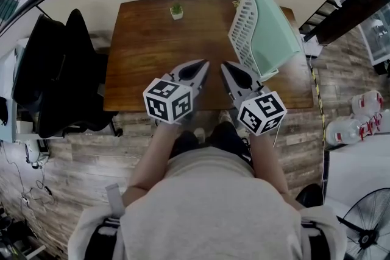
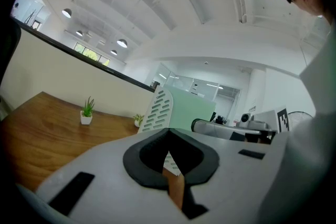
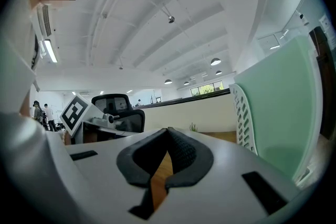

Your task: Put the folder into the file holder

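A mint green folder (image 1: pixel 277 33) stands inside the white slotted file holder (image 1: pixel 242 24) at the back right of the wooden table (image 1: pixel 146 58). Both are tilted toward the right. My left gripper (image 1: pixel 202 65) and right gripper (image 1: pixel 225 66) hover side by side over the table's front middle. Both are shut with nothing between their jaws. The holder stands just beyond and to the right of the right gripper. In the left gripper view the holder (image 2: pixel 157 110) and folder (image 2: pixel 191 107) stand ahead. In the right gripper view the folder (image 3: pixel 283 113) fills the right side beside the holder (image 3: pixel 242 118).
A small potted plant (image 1: pixel 177 10) stands at the table's back middle, and another (image 2: pixel 138 119) beside the holder. A black chair with dark jackets (image 1: pixel 55 70) is left of the table. Water bottles (image 1: pixel 359 122) and a fan (image 1: pixel 368 225) stand on the floor at the right.
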### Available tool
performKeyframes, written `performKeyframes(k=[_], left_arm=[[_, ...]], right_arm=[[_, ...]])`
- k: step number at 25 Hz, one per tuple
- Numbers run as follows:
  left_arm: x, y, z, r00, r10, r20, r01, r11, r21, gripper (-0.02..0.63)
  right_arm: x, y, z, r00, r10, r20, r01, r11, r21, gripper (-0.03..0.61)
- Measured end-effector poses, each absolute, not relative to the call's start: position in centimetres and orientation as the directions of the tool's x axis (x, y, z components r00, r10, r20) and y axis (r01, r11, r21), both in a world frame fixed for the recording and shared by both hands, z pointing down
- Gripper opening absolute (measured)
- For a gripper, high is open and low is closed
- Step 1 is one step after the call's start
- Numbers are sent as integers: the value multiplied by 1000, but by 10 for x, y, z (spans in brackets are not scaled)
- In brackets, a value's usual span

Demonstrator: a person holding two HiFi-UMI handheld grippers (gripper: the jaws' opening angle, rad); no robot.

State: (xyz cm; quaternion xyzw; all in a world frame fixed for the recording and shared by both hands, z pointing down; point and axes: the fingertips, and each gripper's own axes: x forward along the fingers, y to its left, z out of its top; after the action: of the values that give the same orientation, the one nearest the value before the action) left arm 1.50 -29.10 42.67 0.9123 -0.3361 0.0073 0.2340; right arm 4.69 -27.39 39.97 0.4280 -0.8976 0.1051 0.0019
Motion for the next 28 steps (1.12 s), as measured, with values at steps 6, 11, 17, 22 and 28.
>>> performKeyframes(k=[6,11,17,22,28], left_arm=[[15,-291,431,771,-611,180,-621,-658,426,12],[12,-290,435,767,-613,186,-624,-649,434,12],[7,-291,435,765,-617,183,-626,-646,437,12],[7,-289,432,766,-618,175,-623,-649,436,12],[7,-287,434,768,-615,177,-620,-648,442,12]], right_arm=[[50,-274,402,-632,-769,96,-771,610,-186,-5],[52,-274,404,-622,-777,100,-779,600,-183,-5],[48,-276,403,-620,-778,101,-781,600,-173,-5],[50,-275,403,-609,-787,103,-790,589,-173,-5],[51,-273,403,-606,-789,103,-792,586,-172,-5]])
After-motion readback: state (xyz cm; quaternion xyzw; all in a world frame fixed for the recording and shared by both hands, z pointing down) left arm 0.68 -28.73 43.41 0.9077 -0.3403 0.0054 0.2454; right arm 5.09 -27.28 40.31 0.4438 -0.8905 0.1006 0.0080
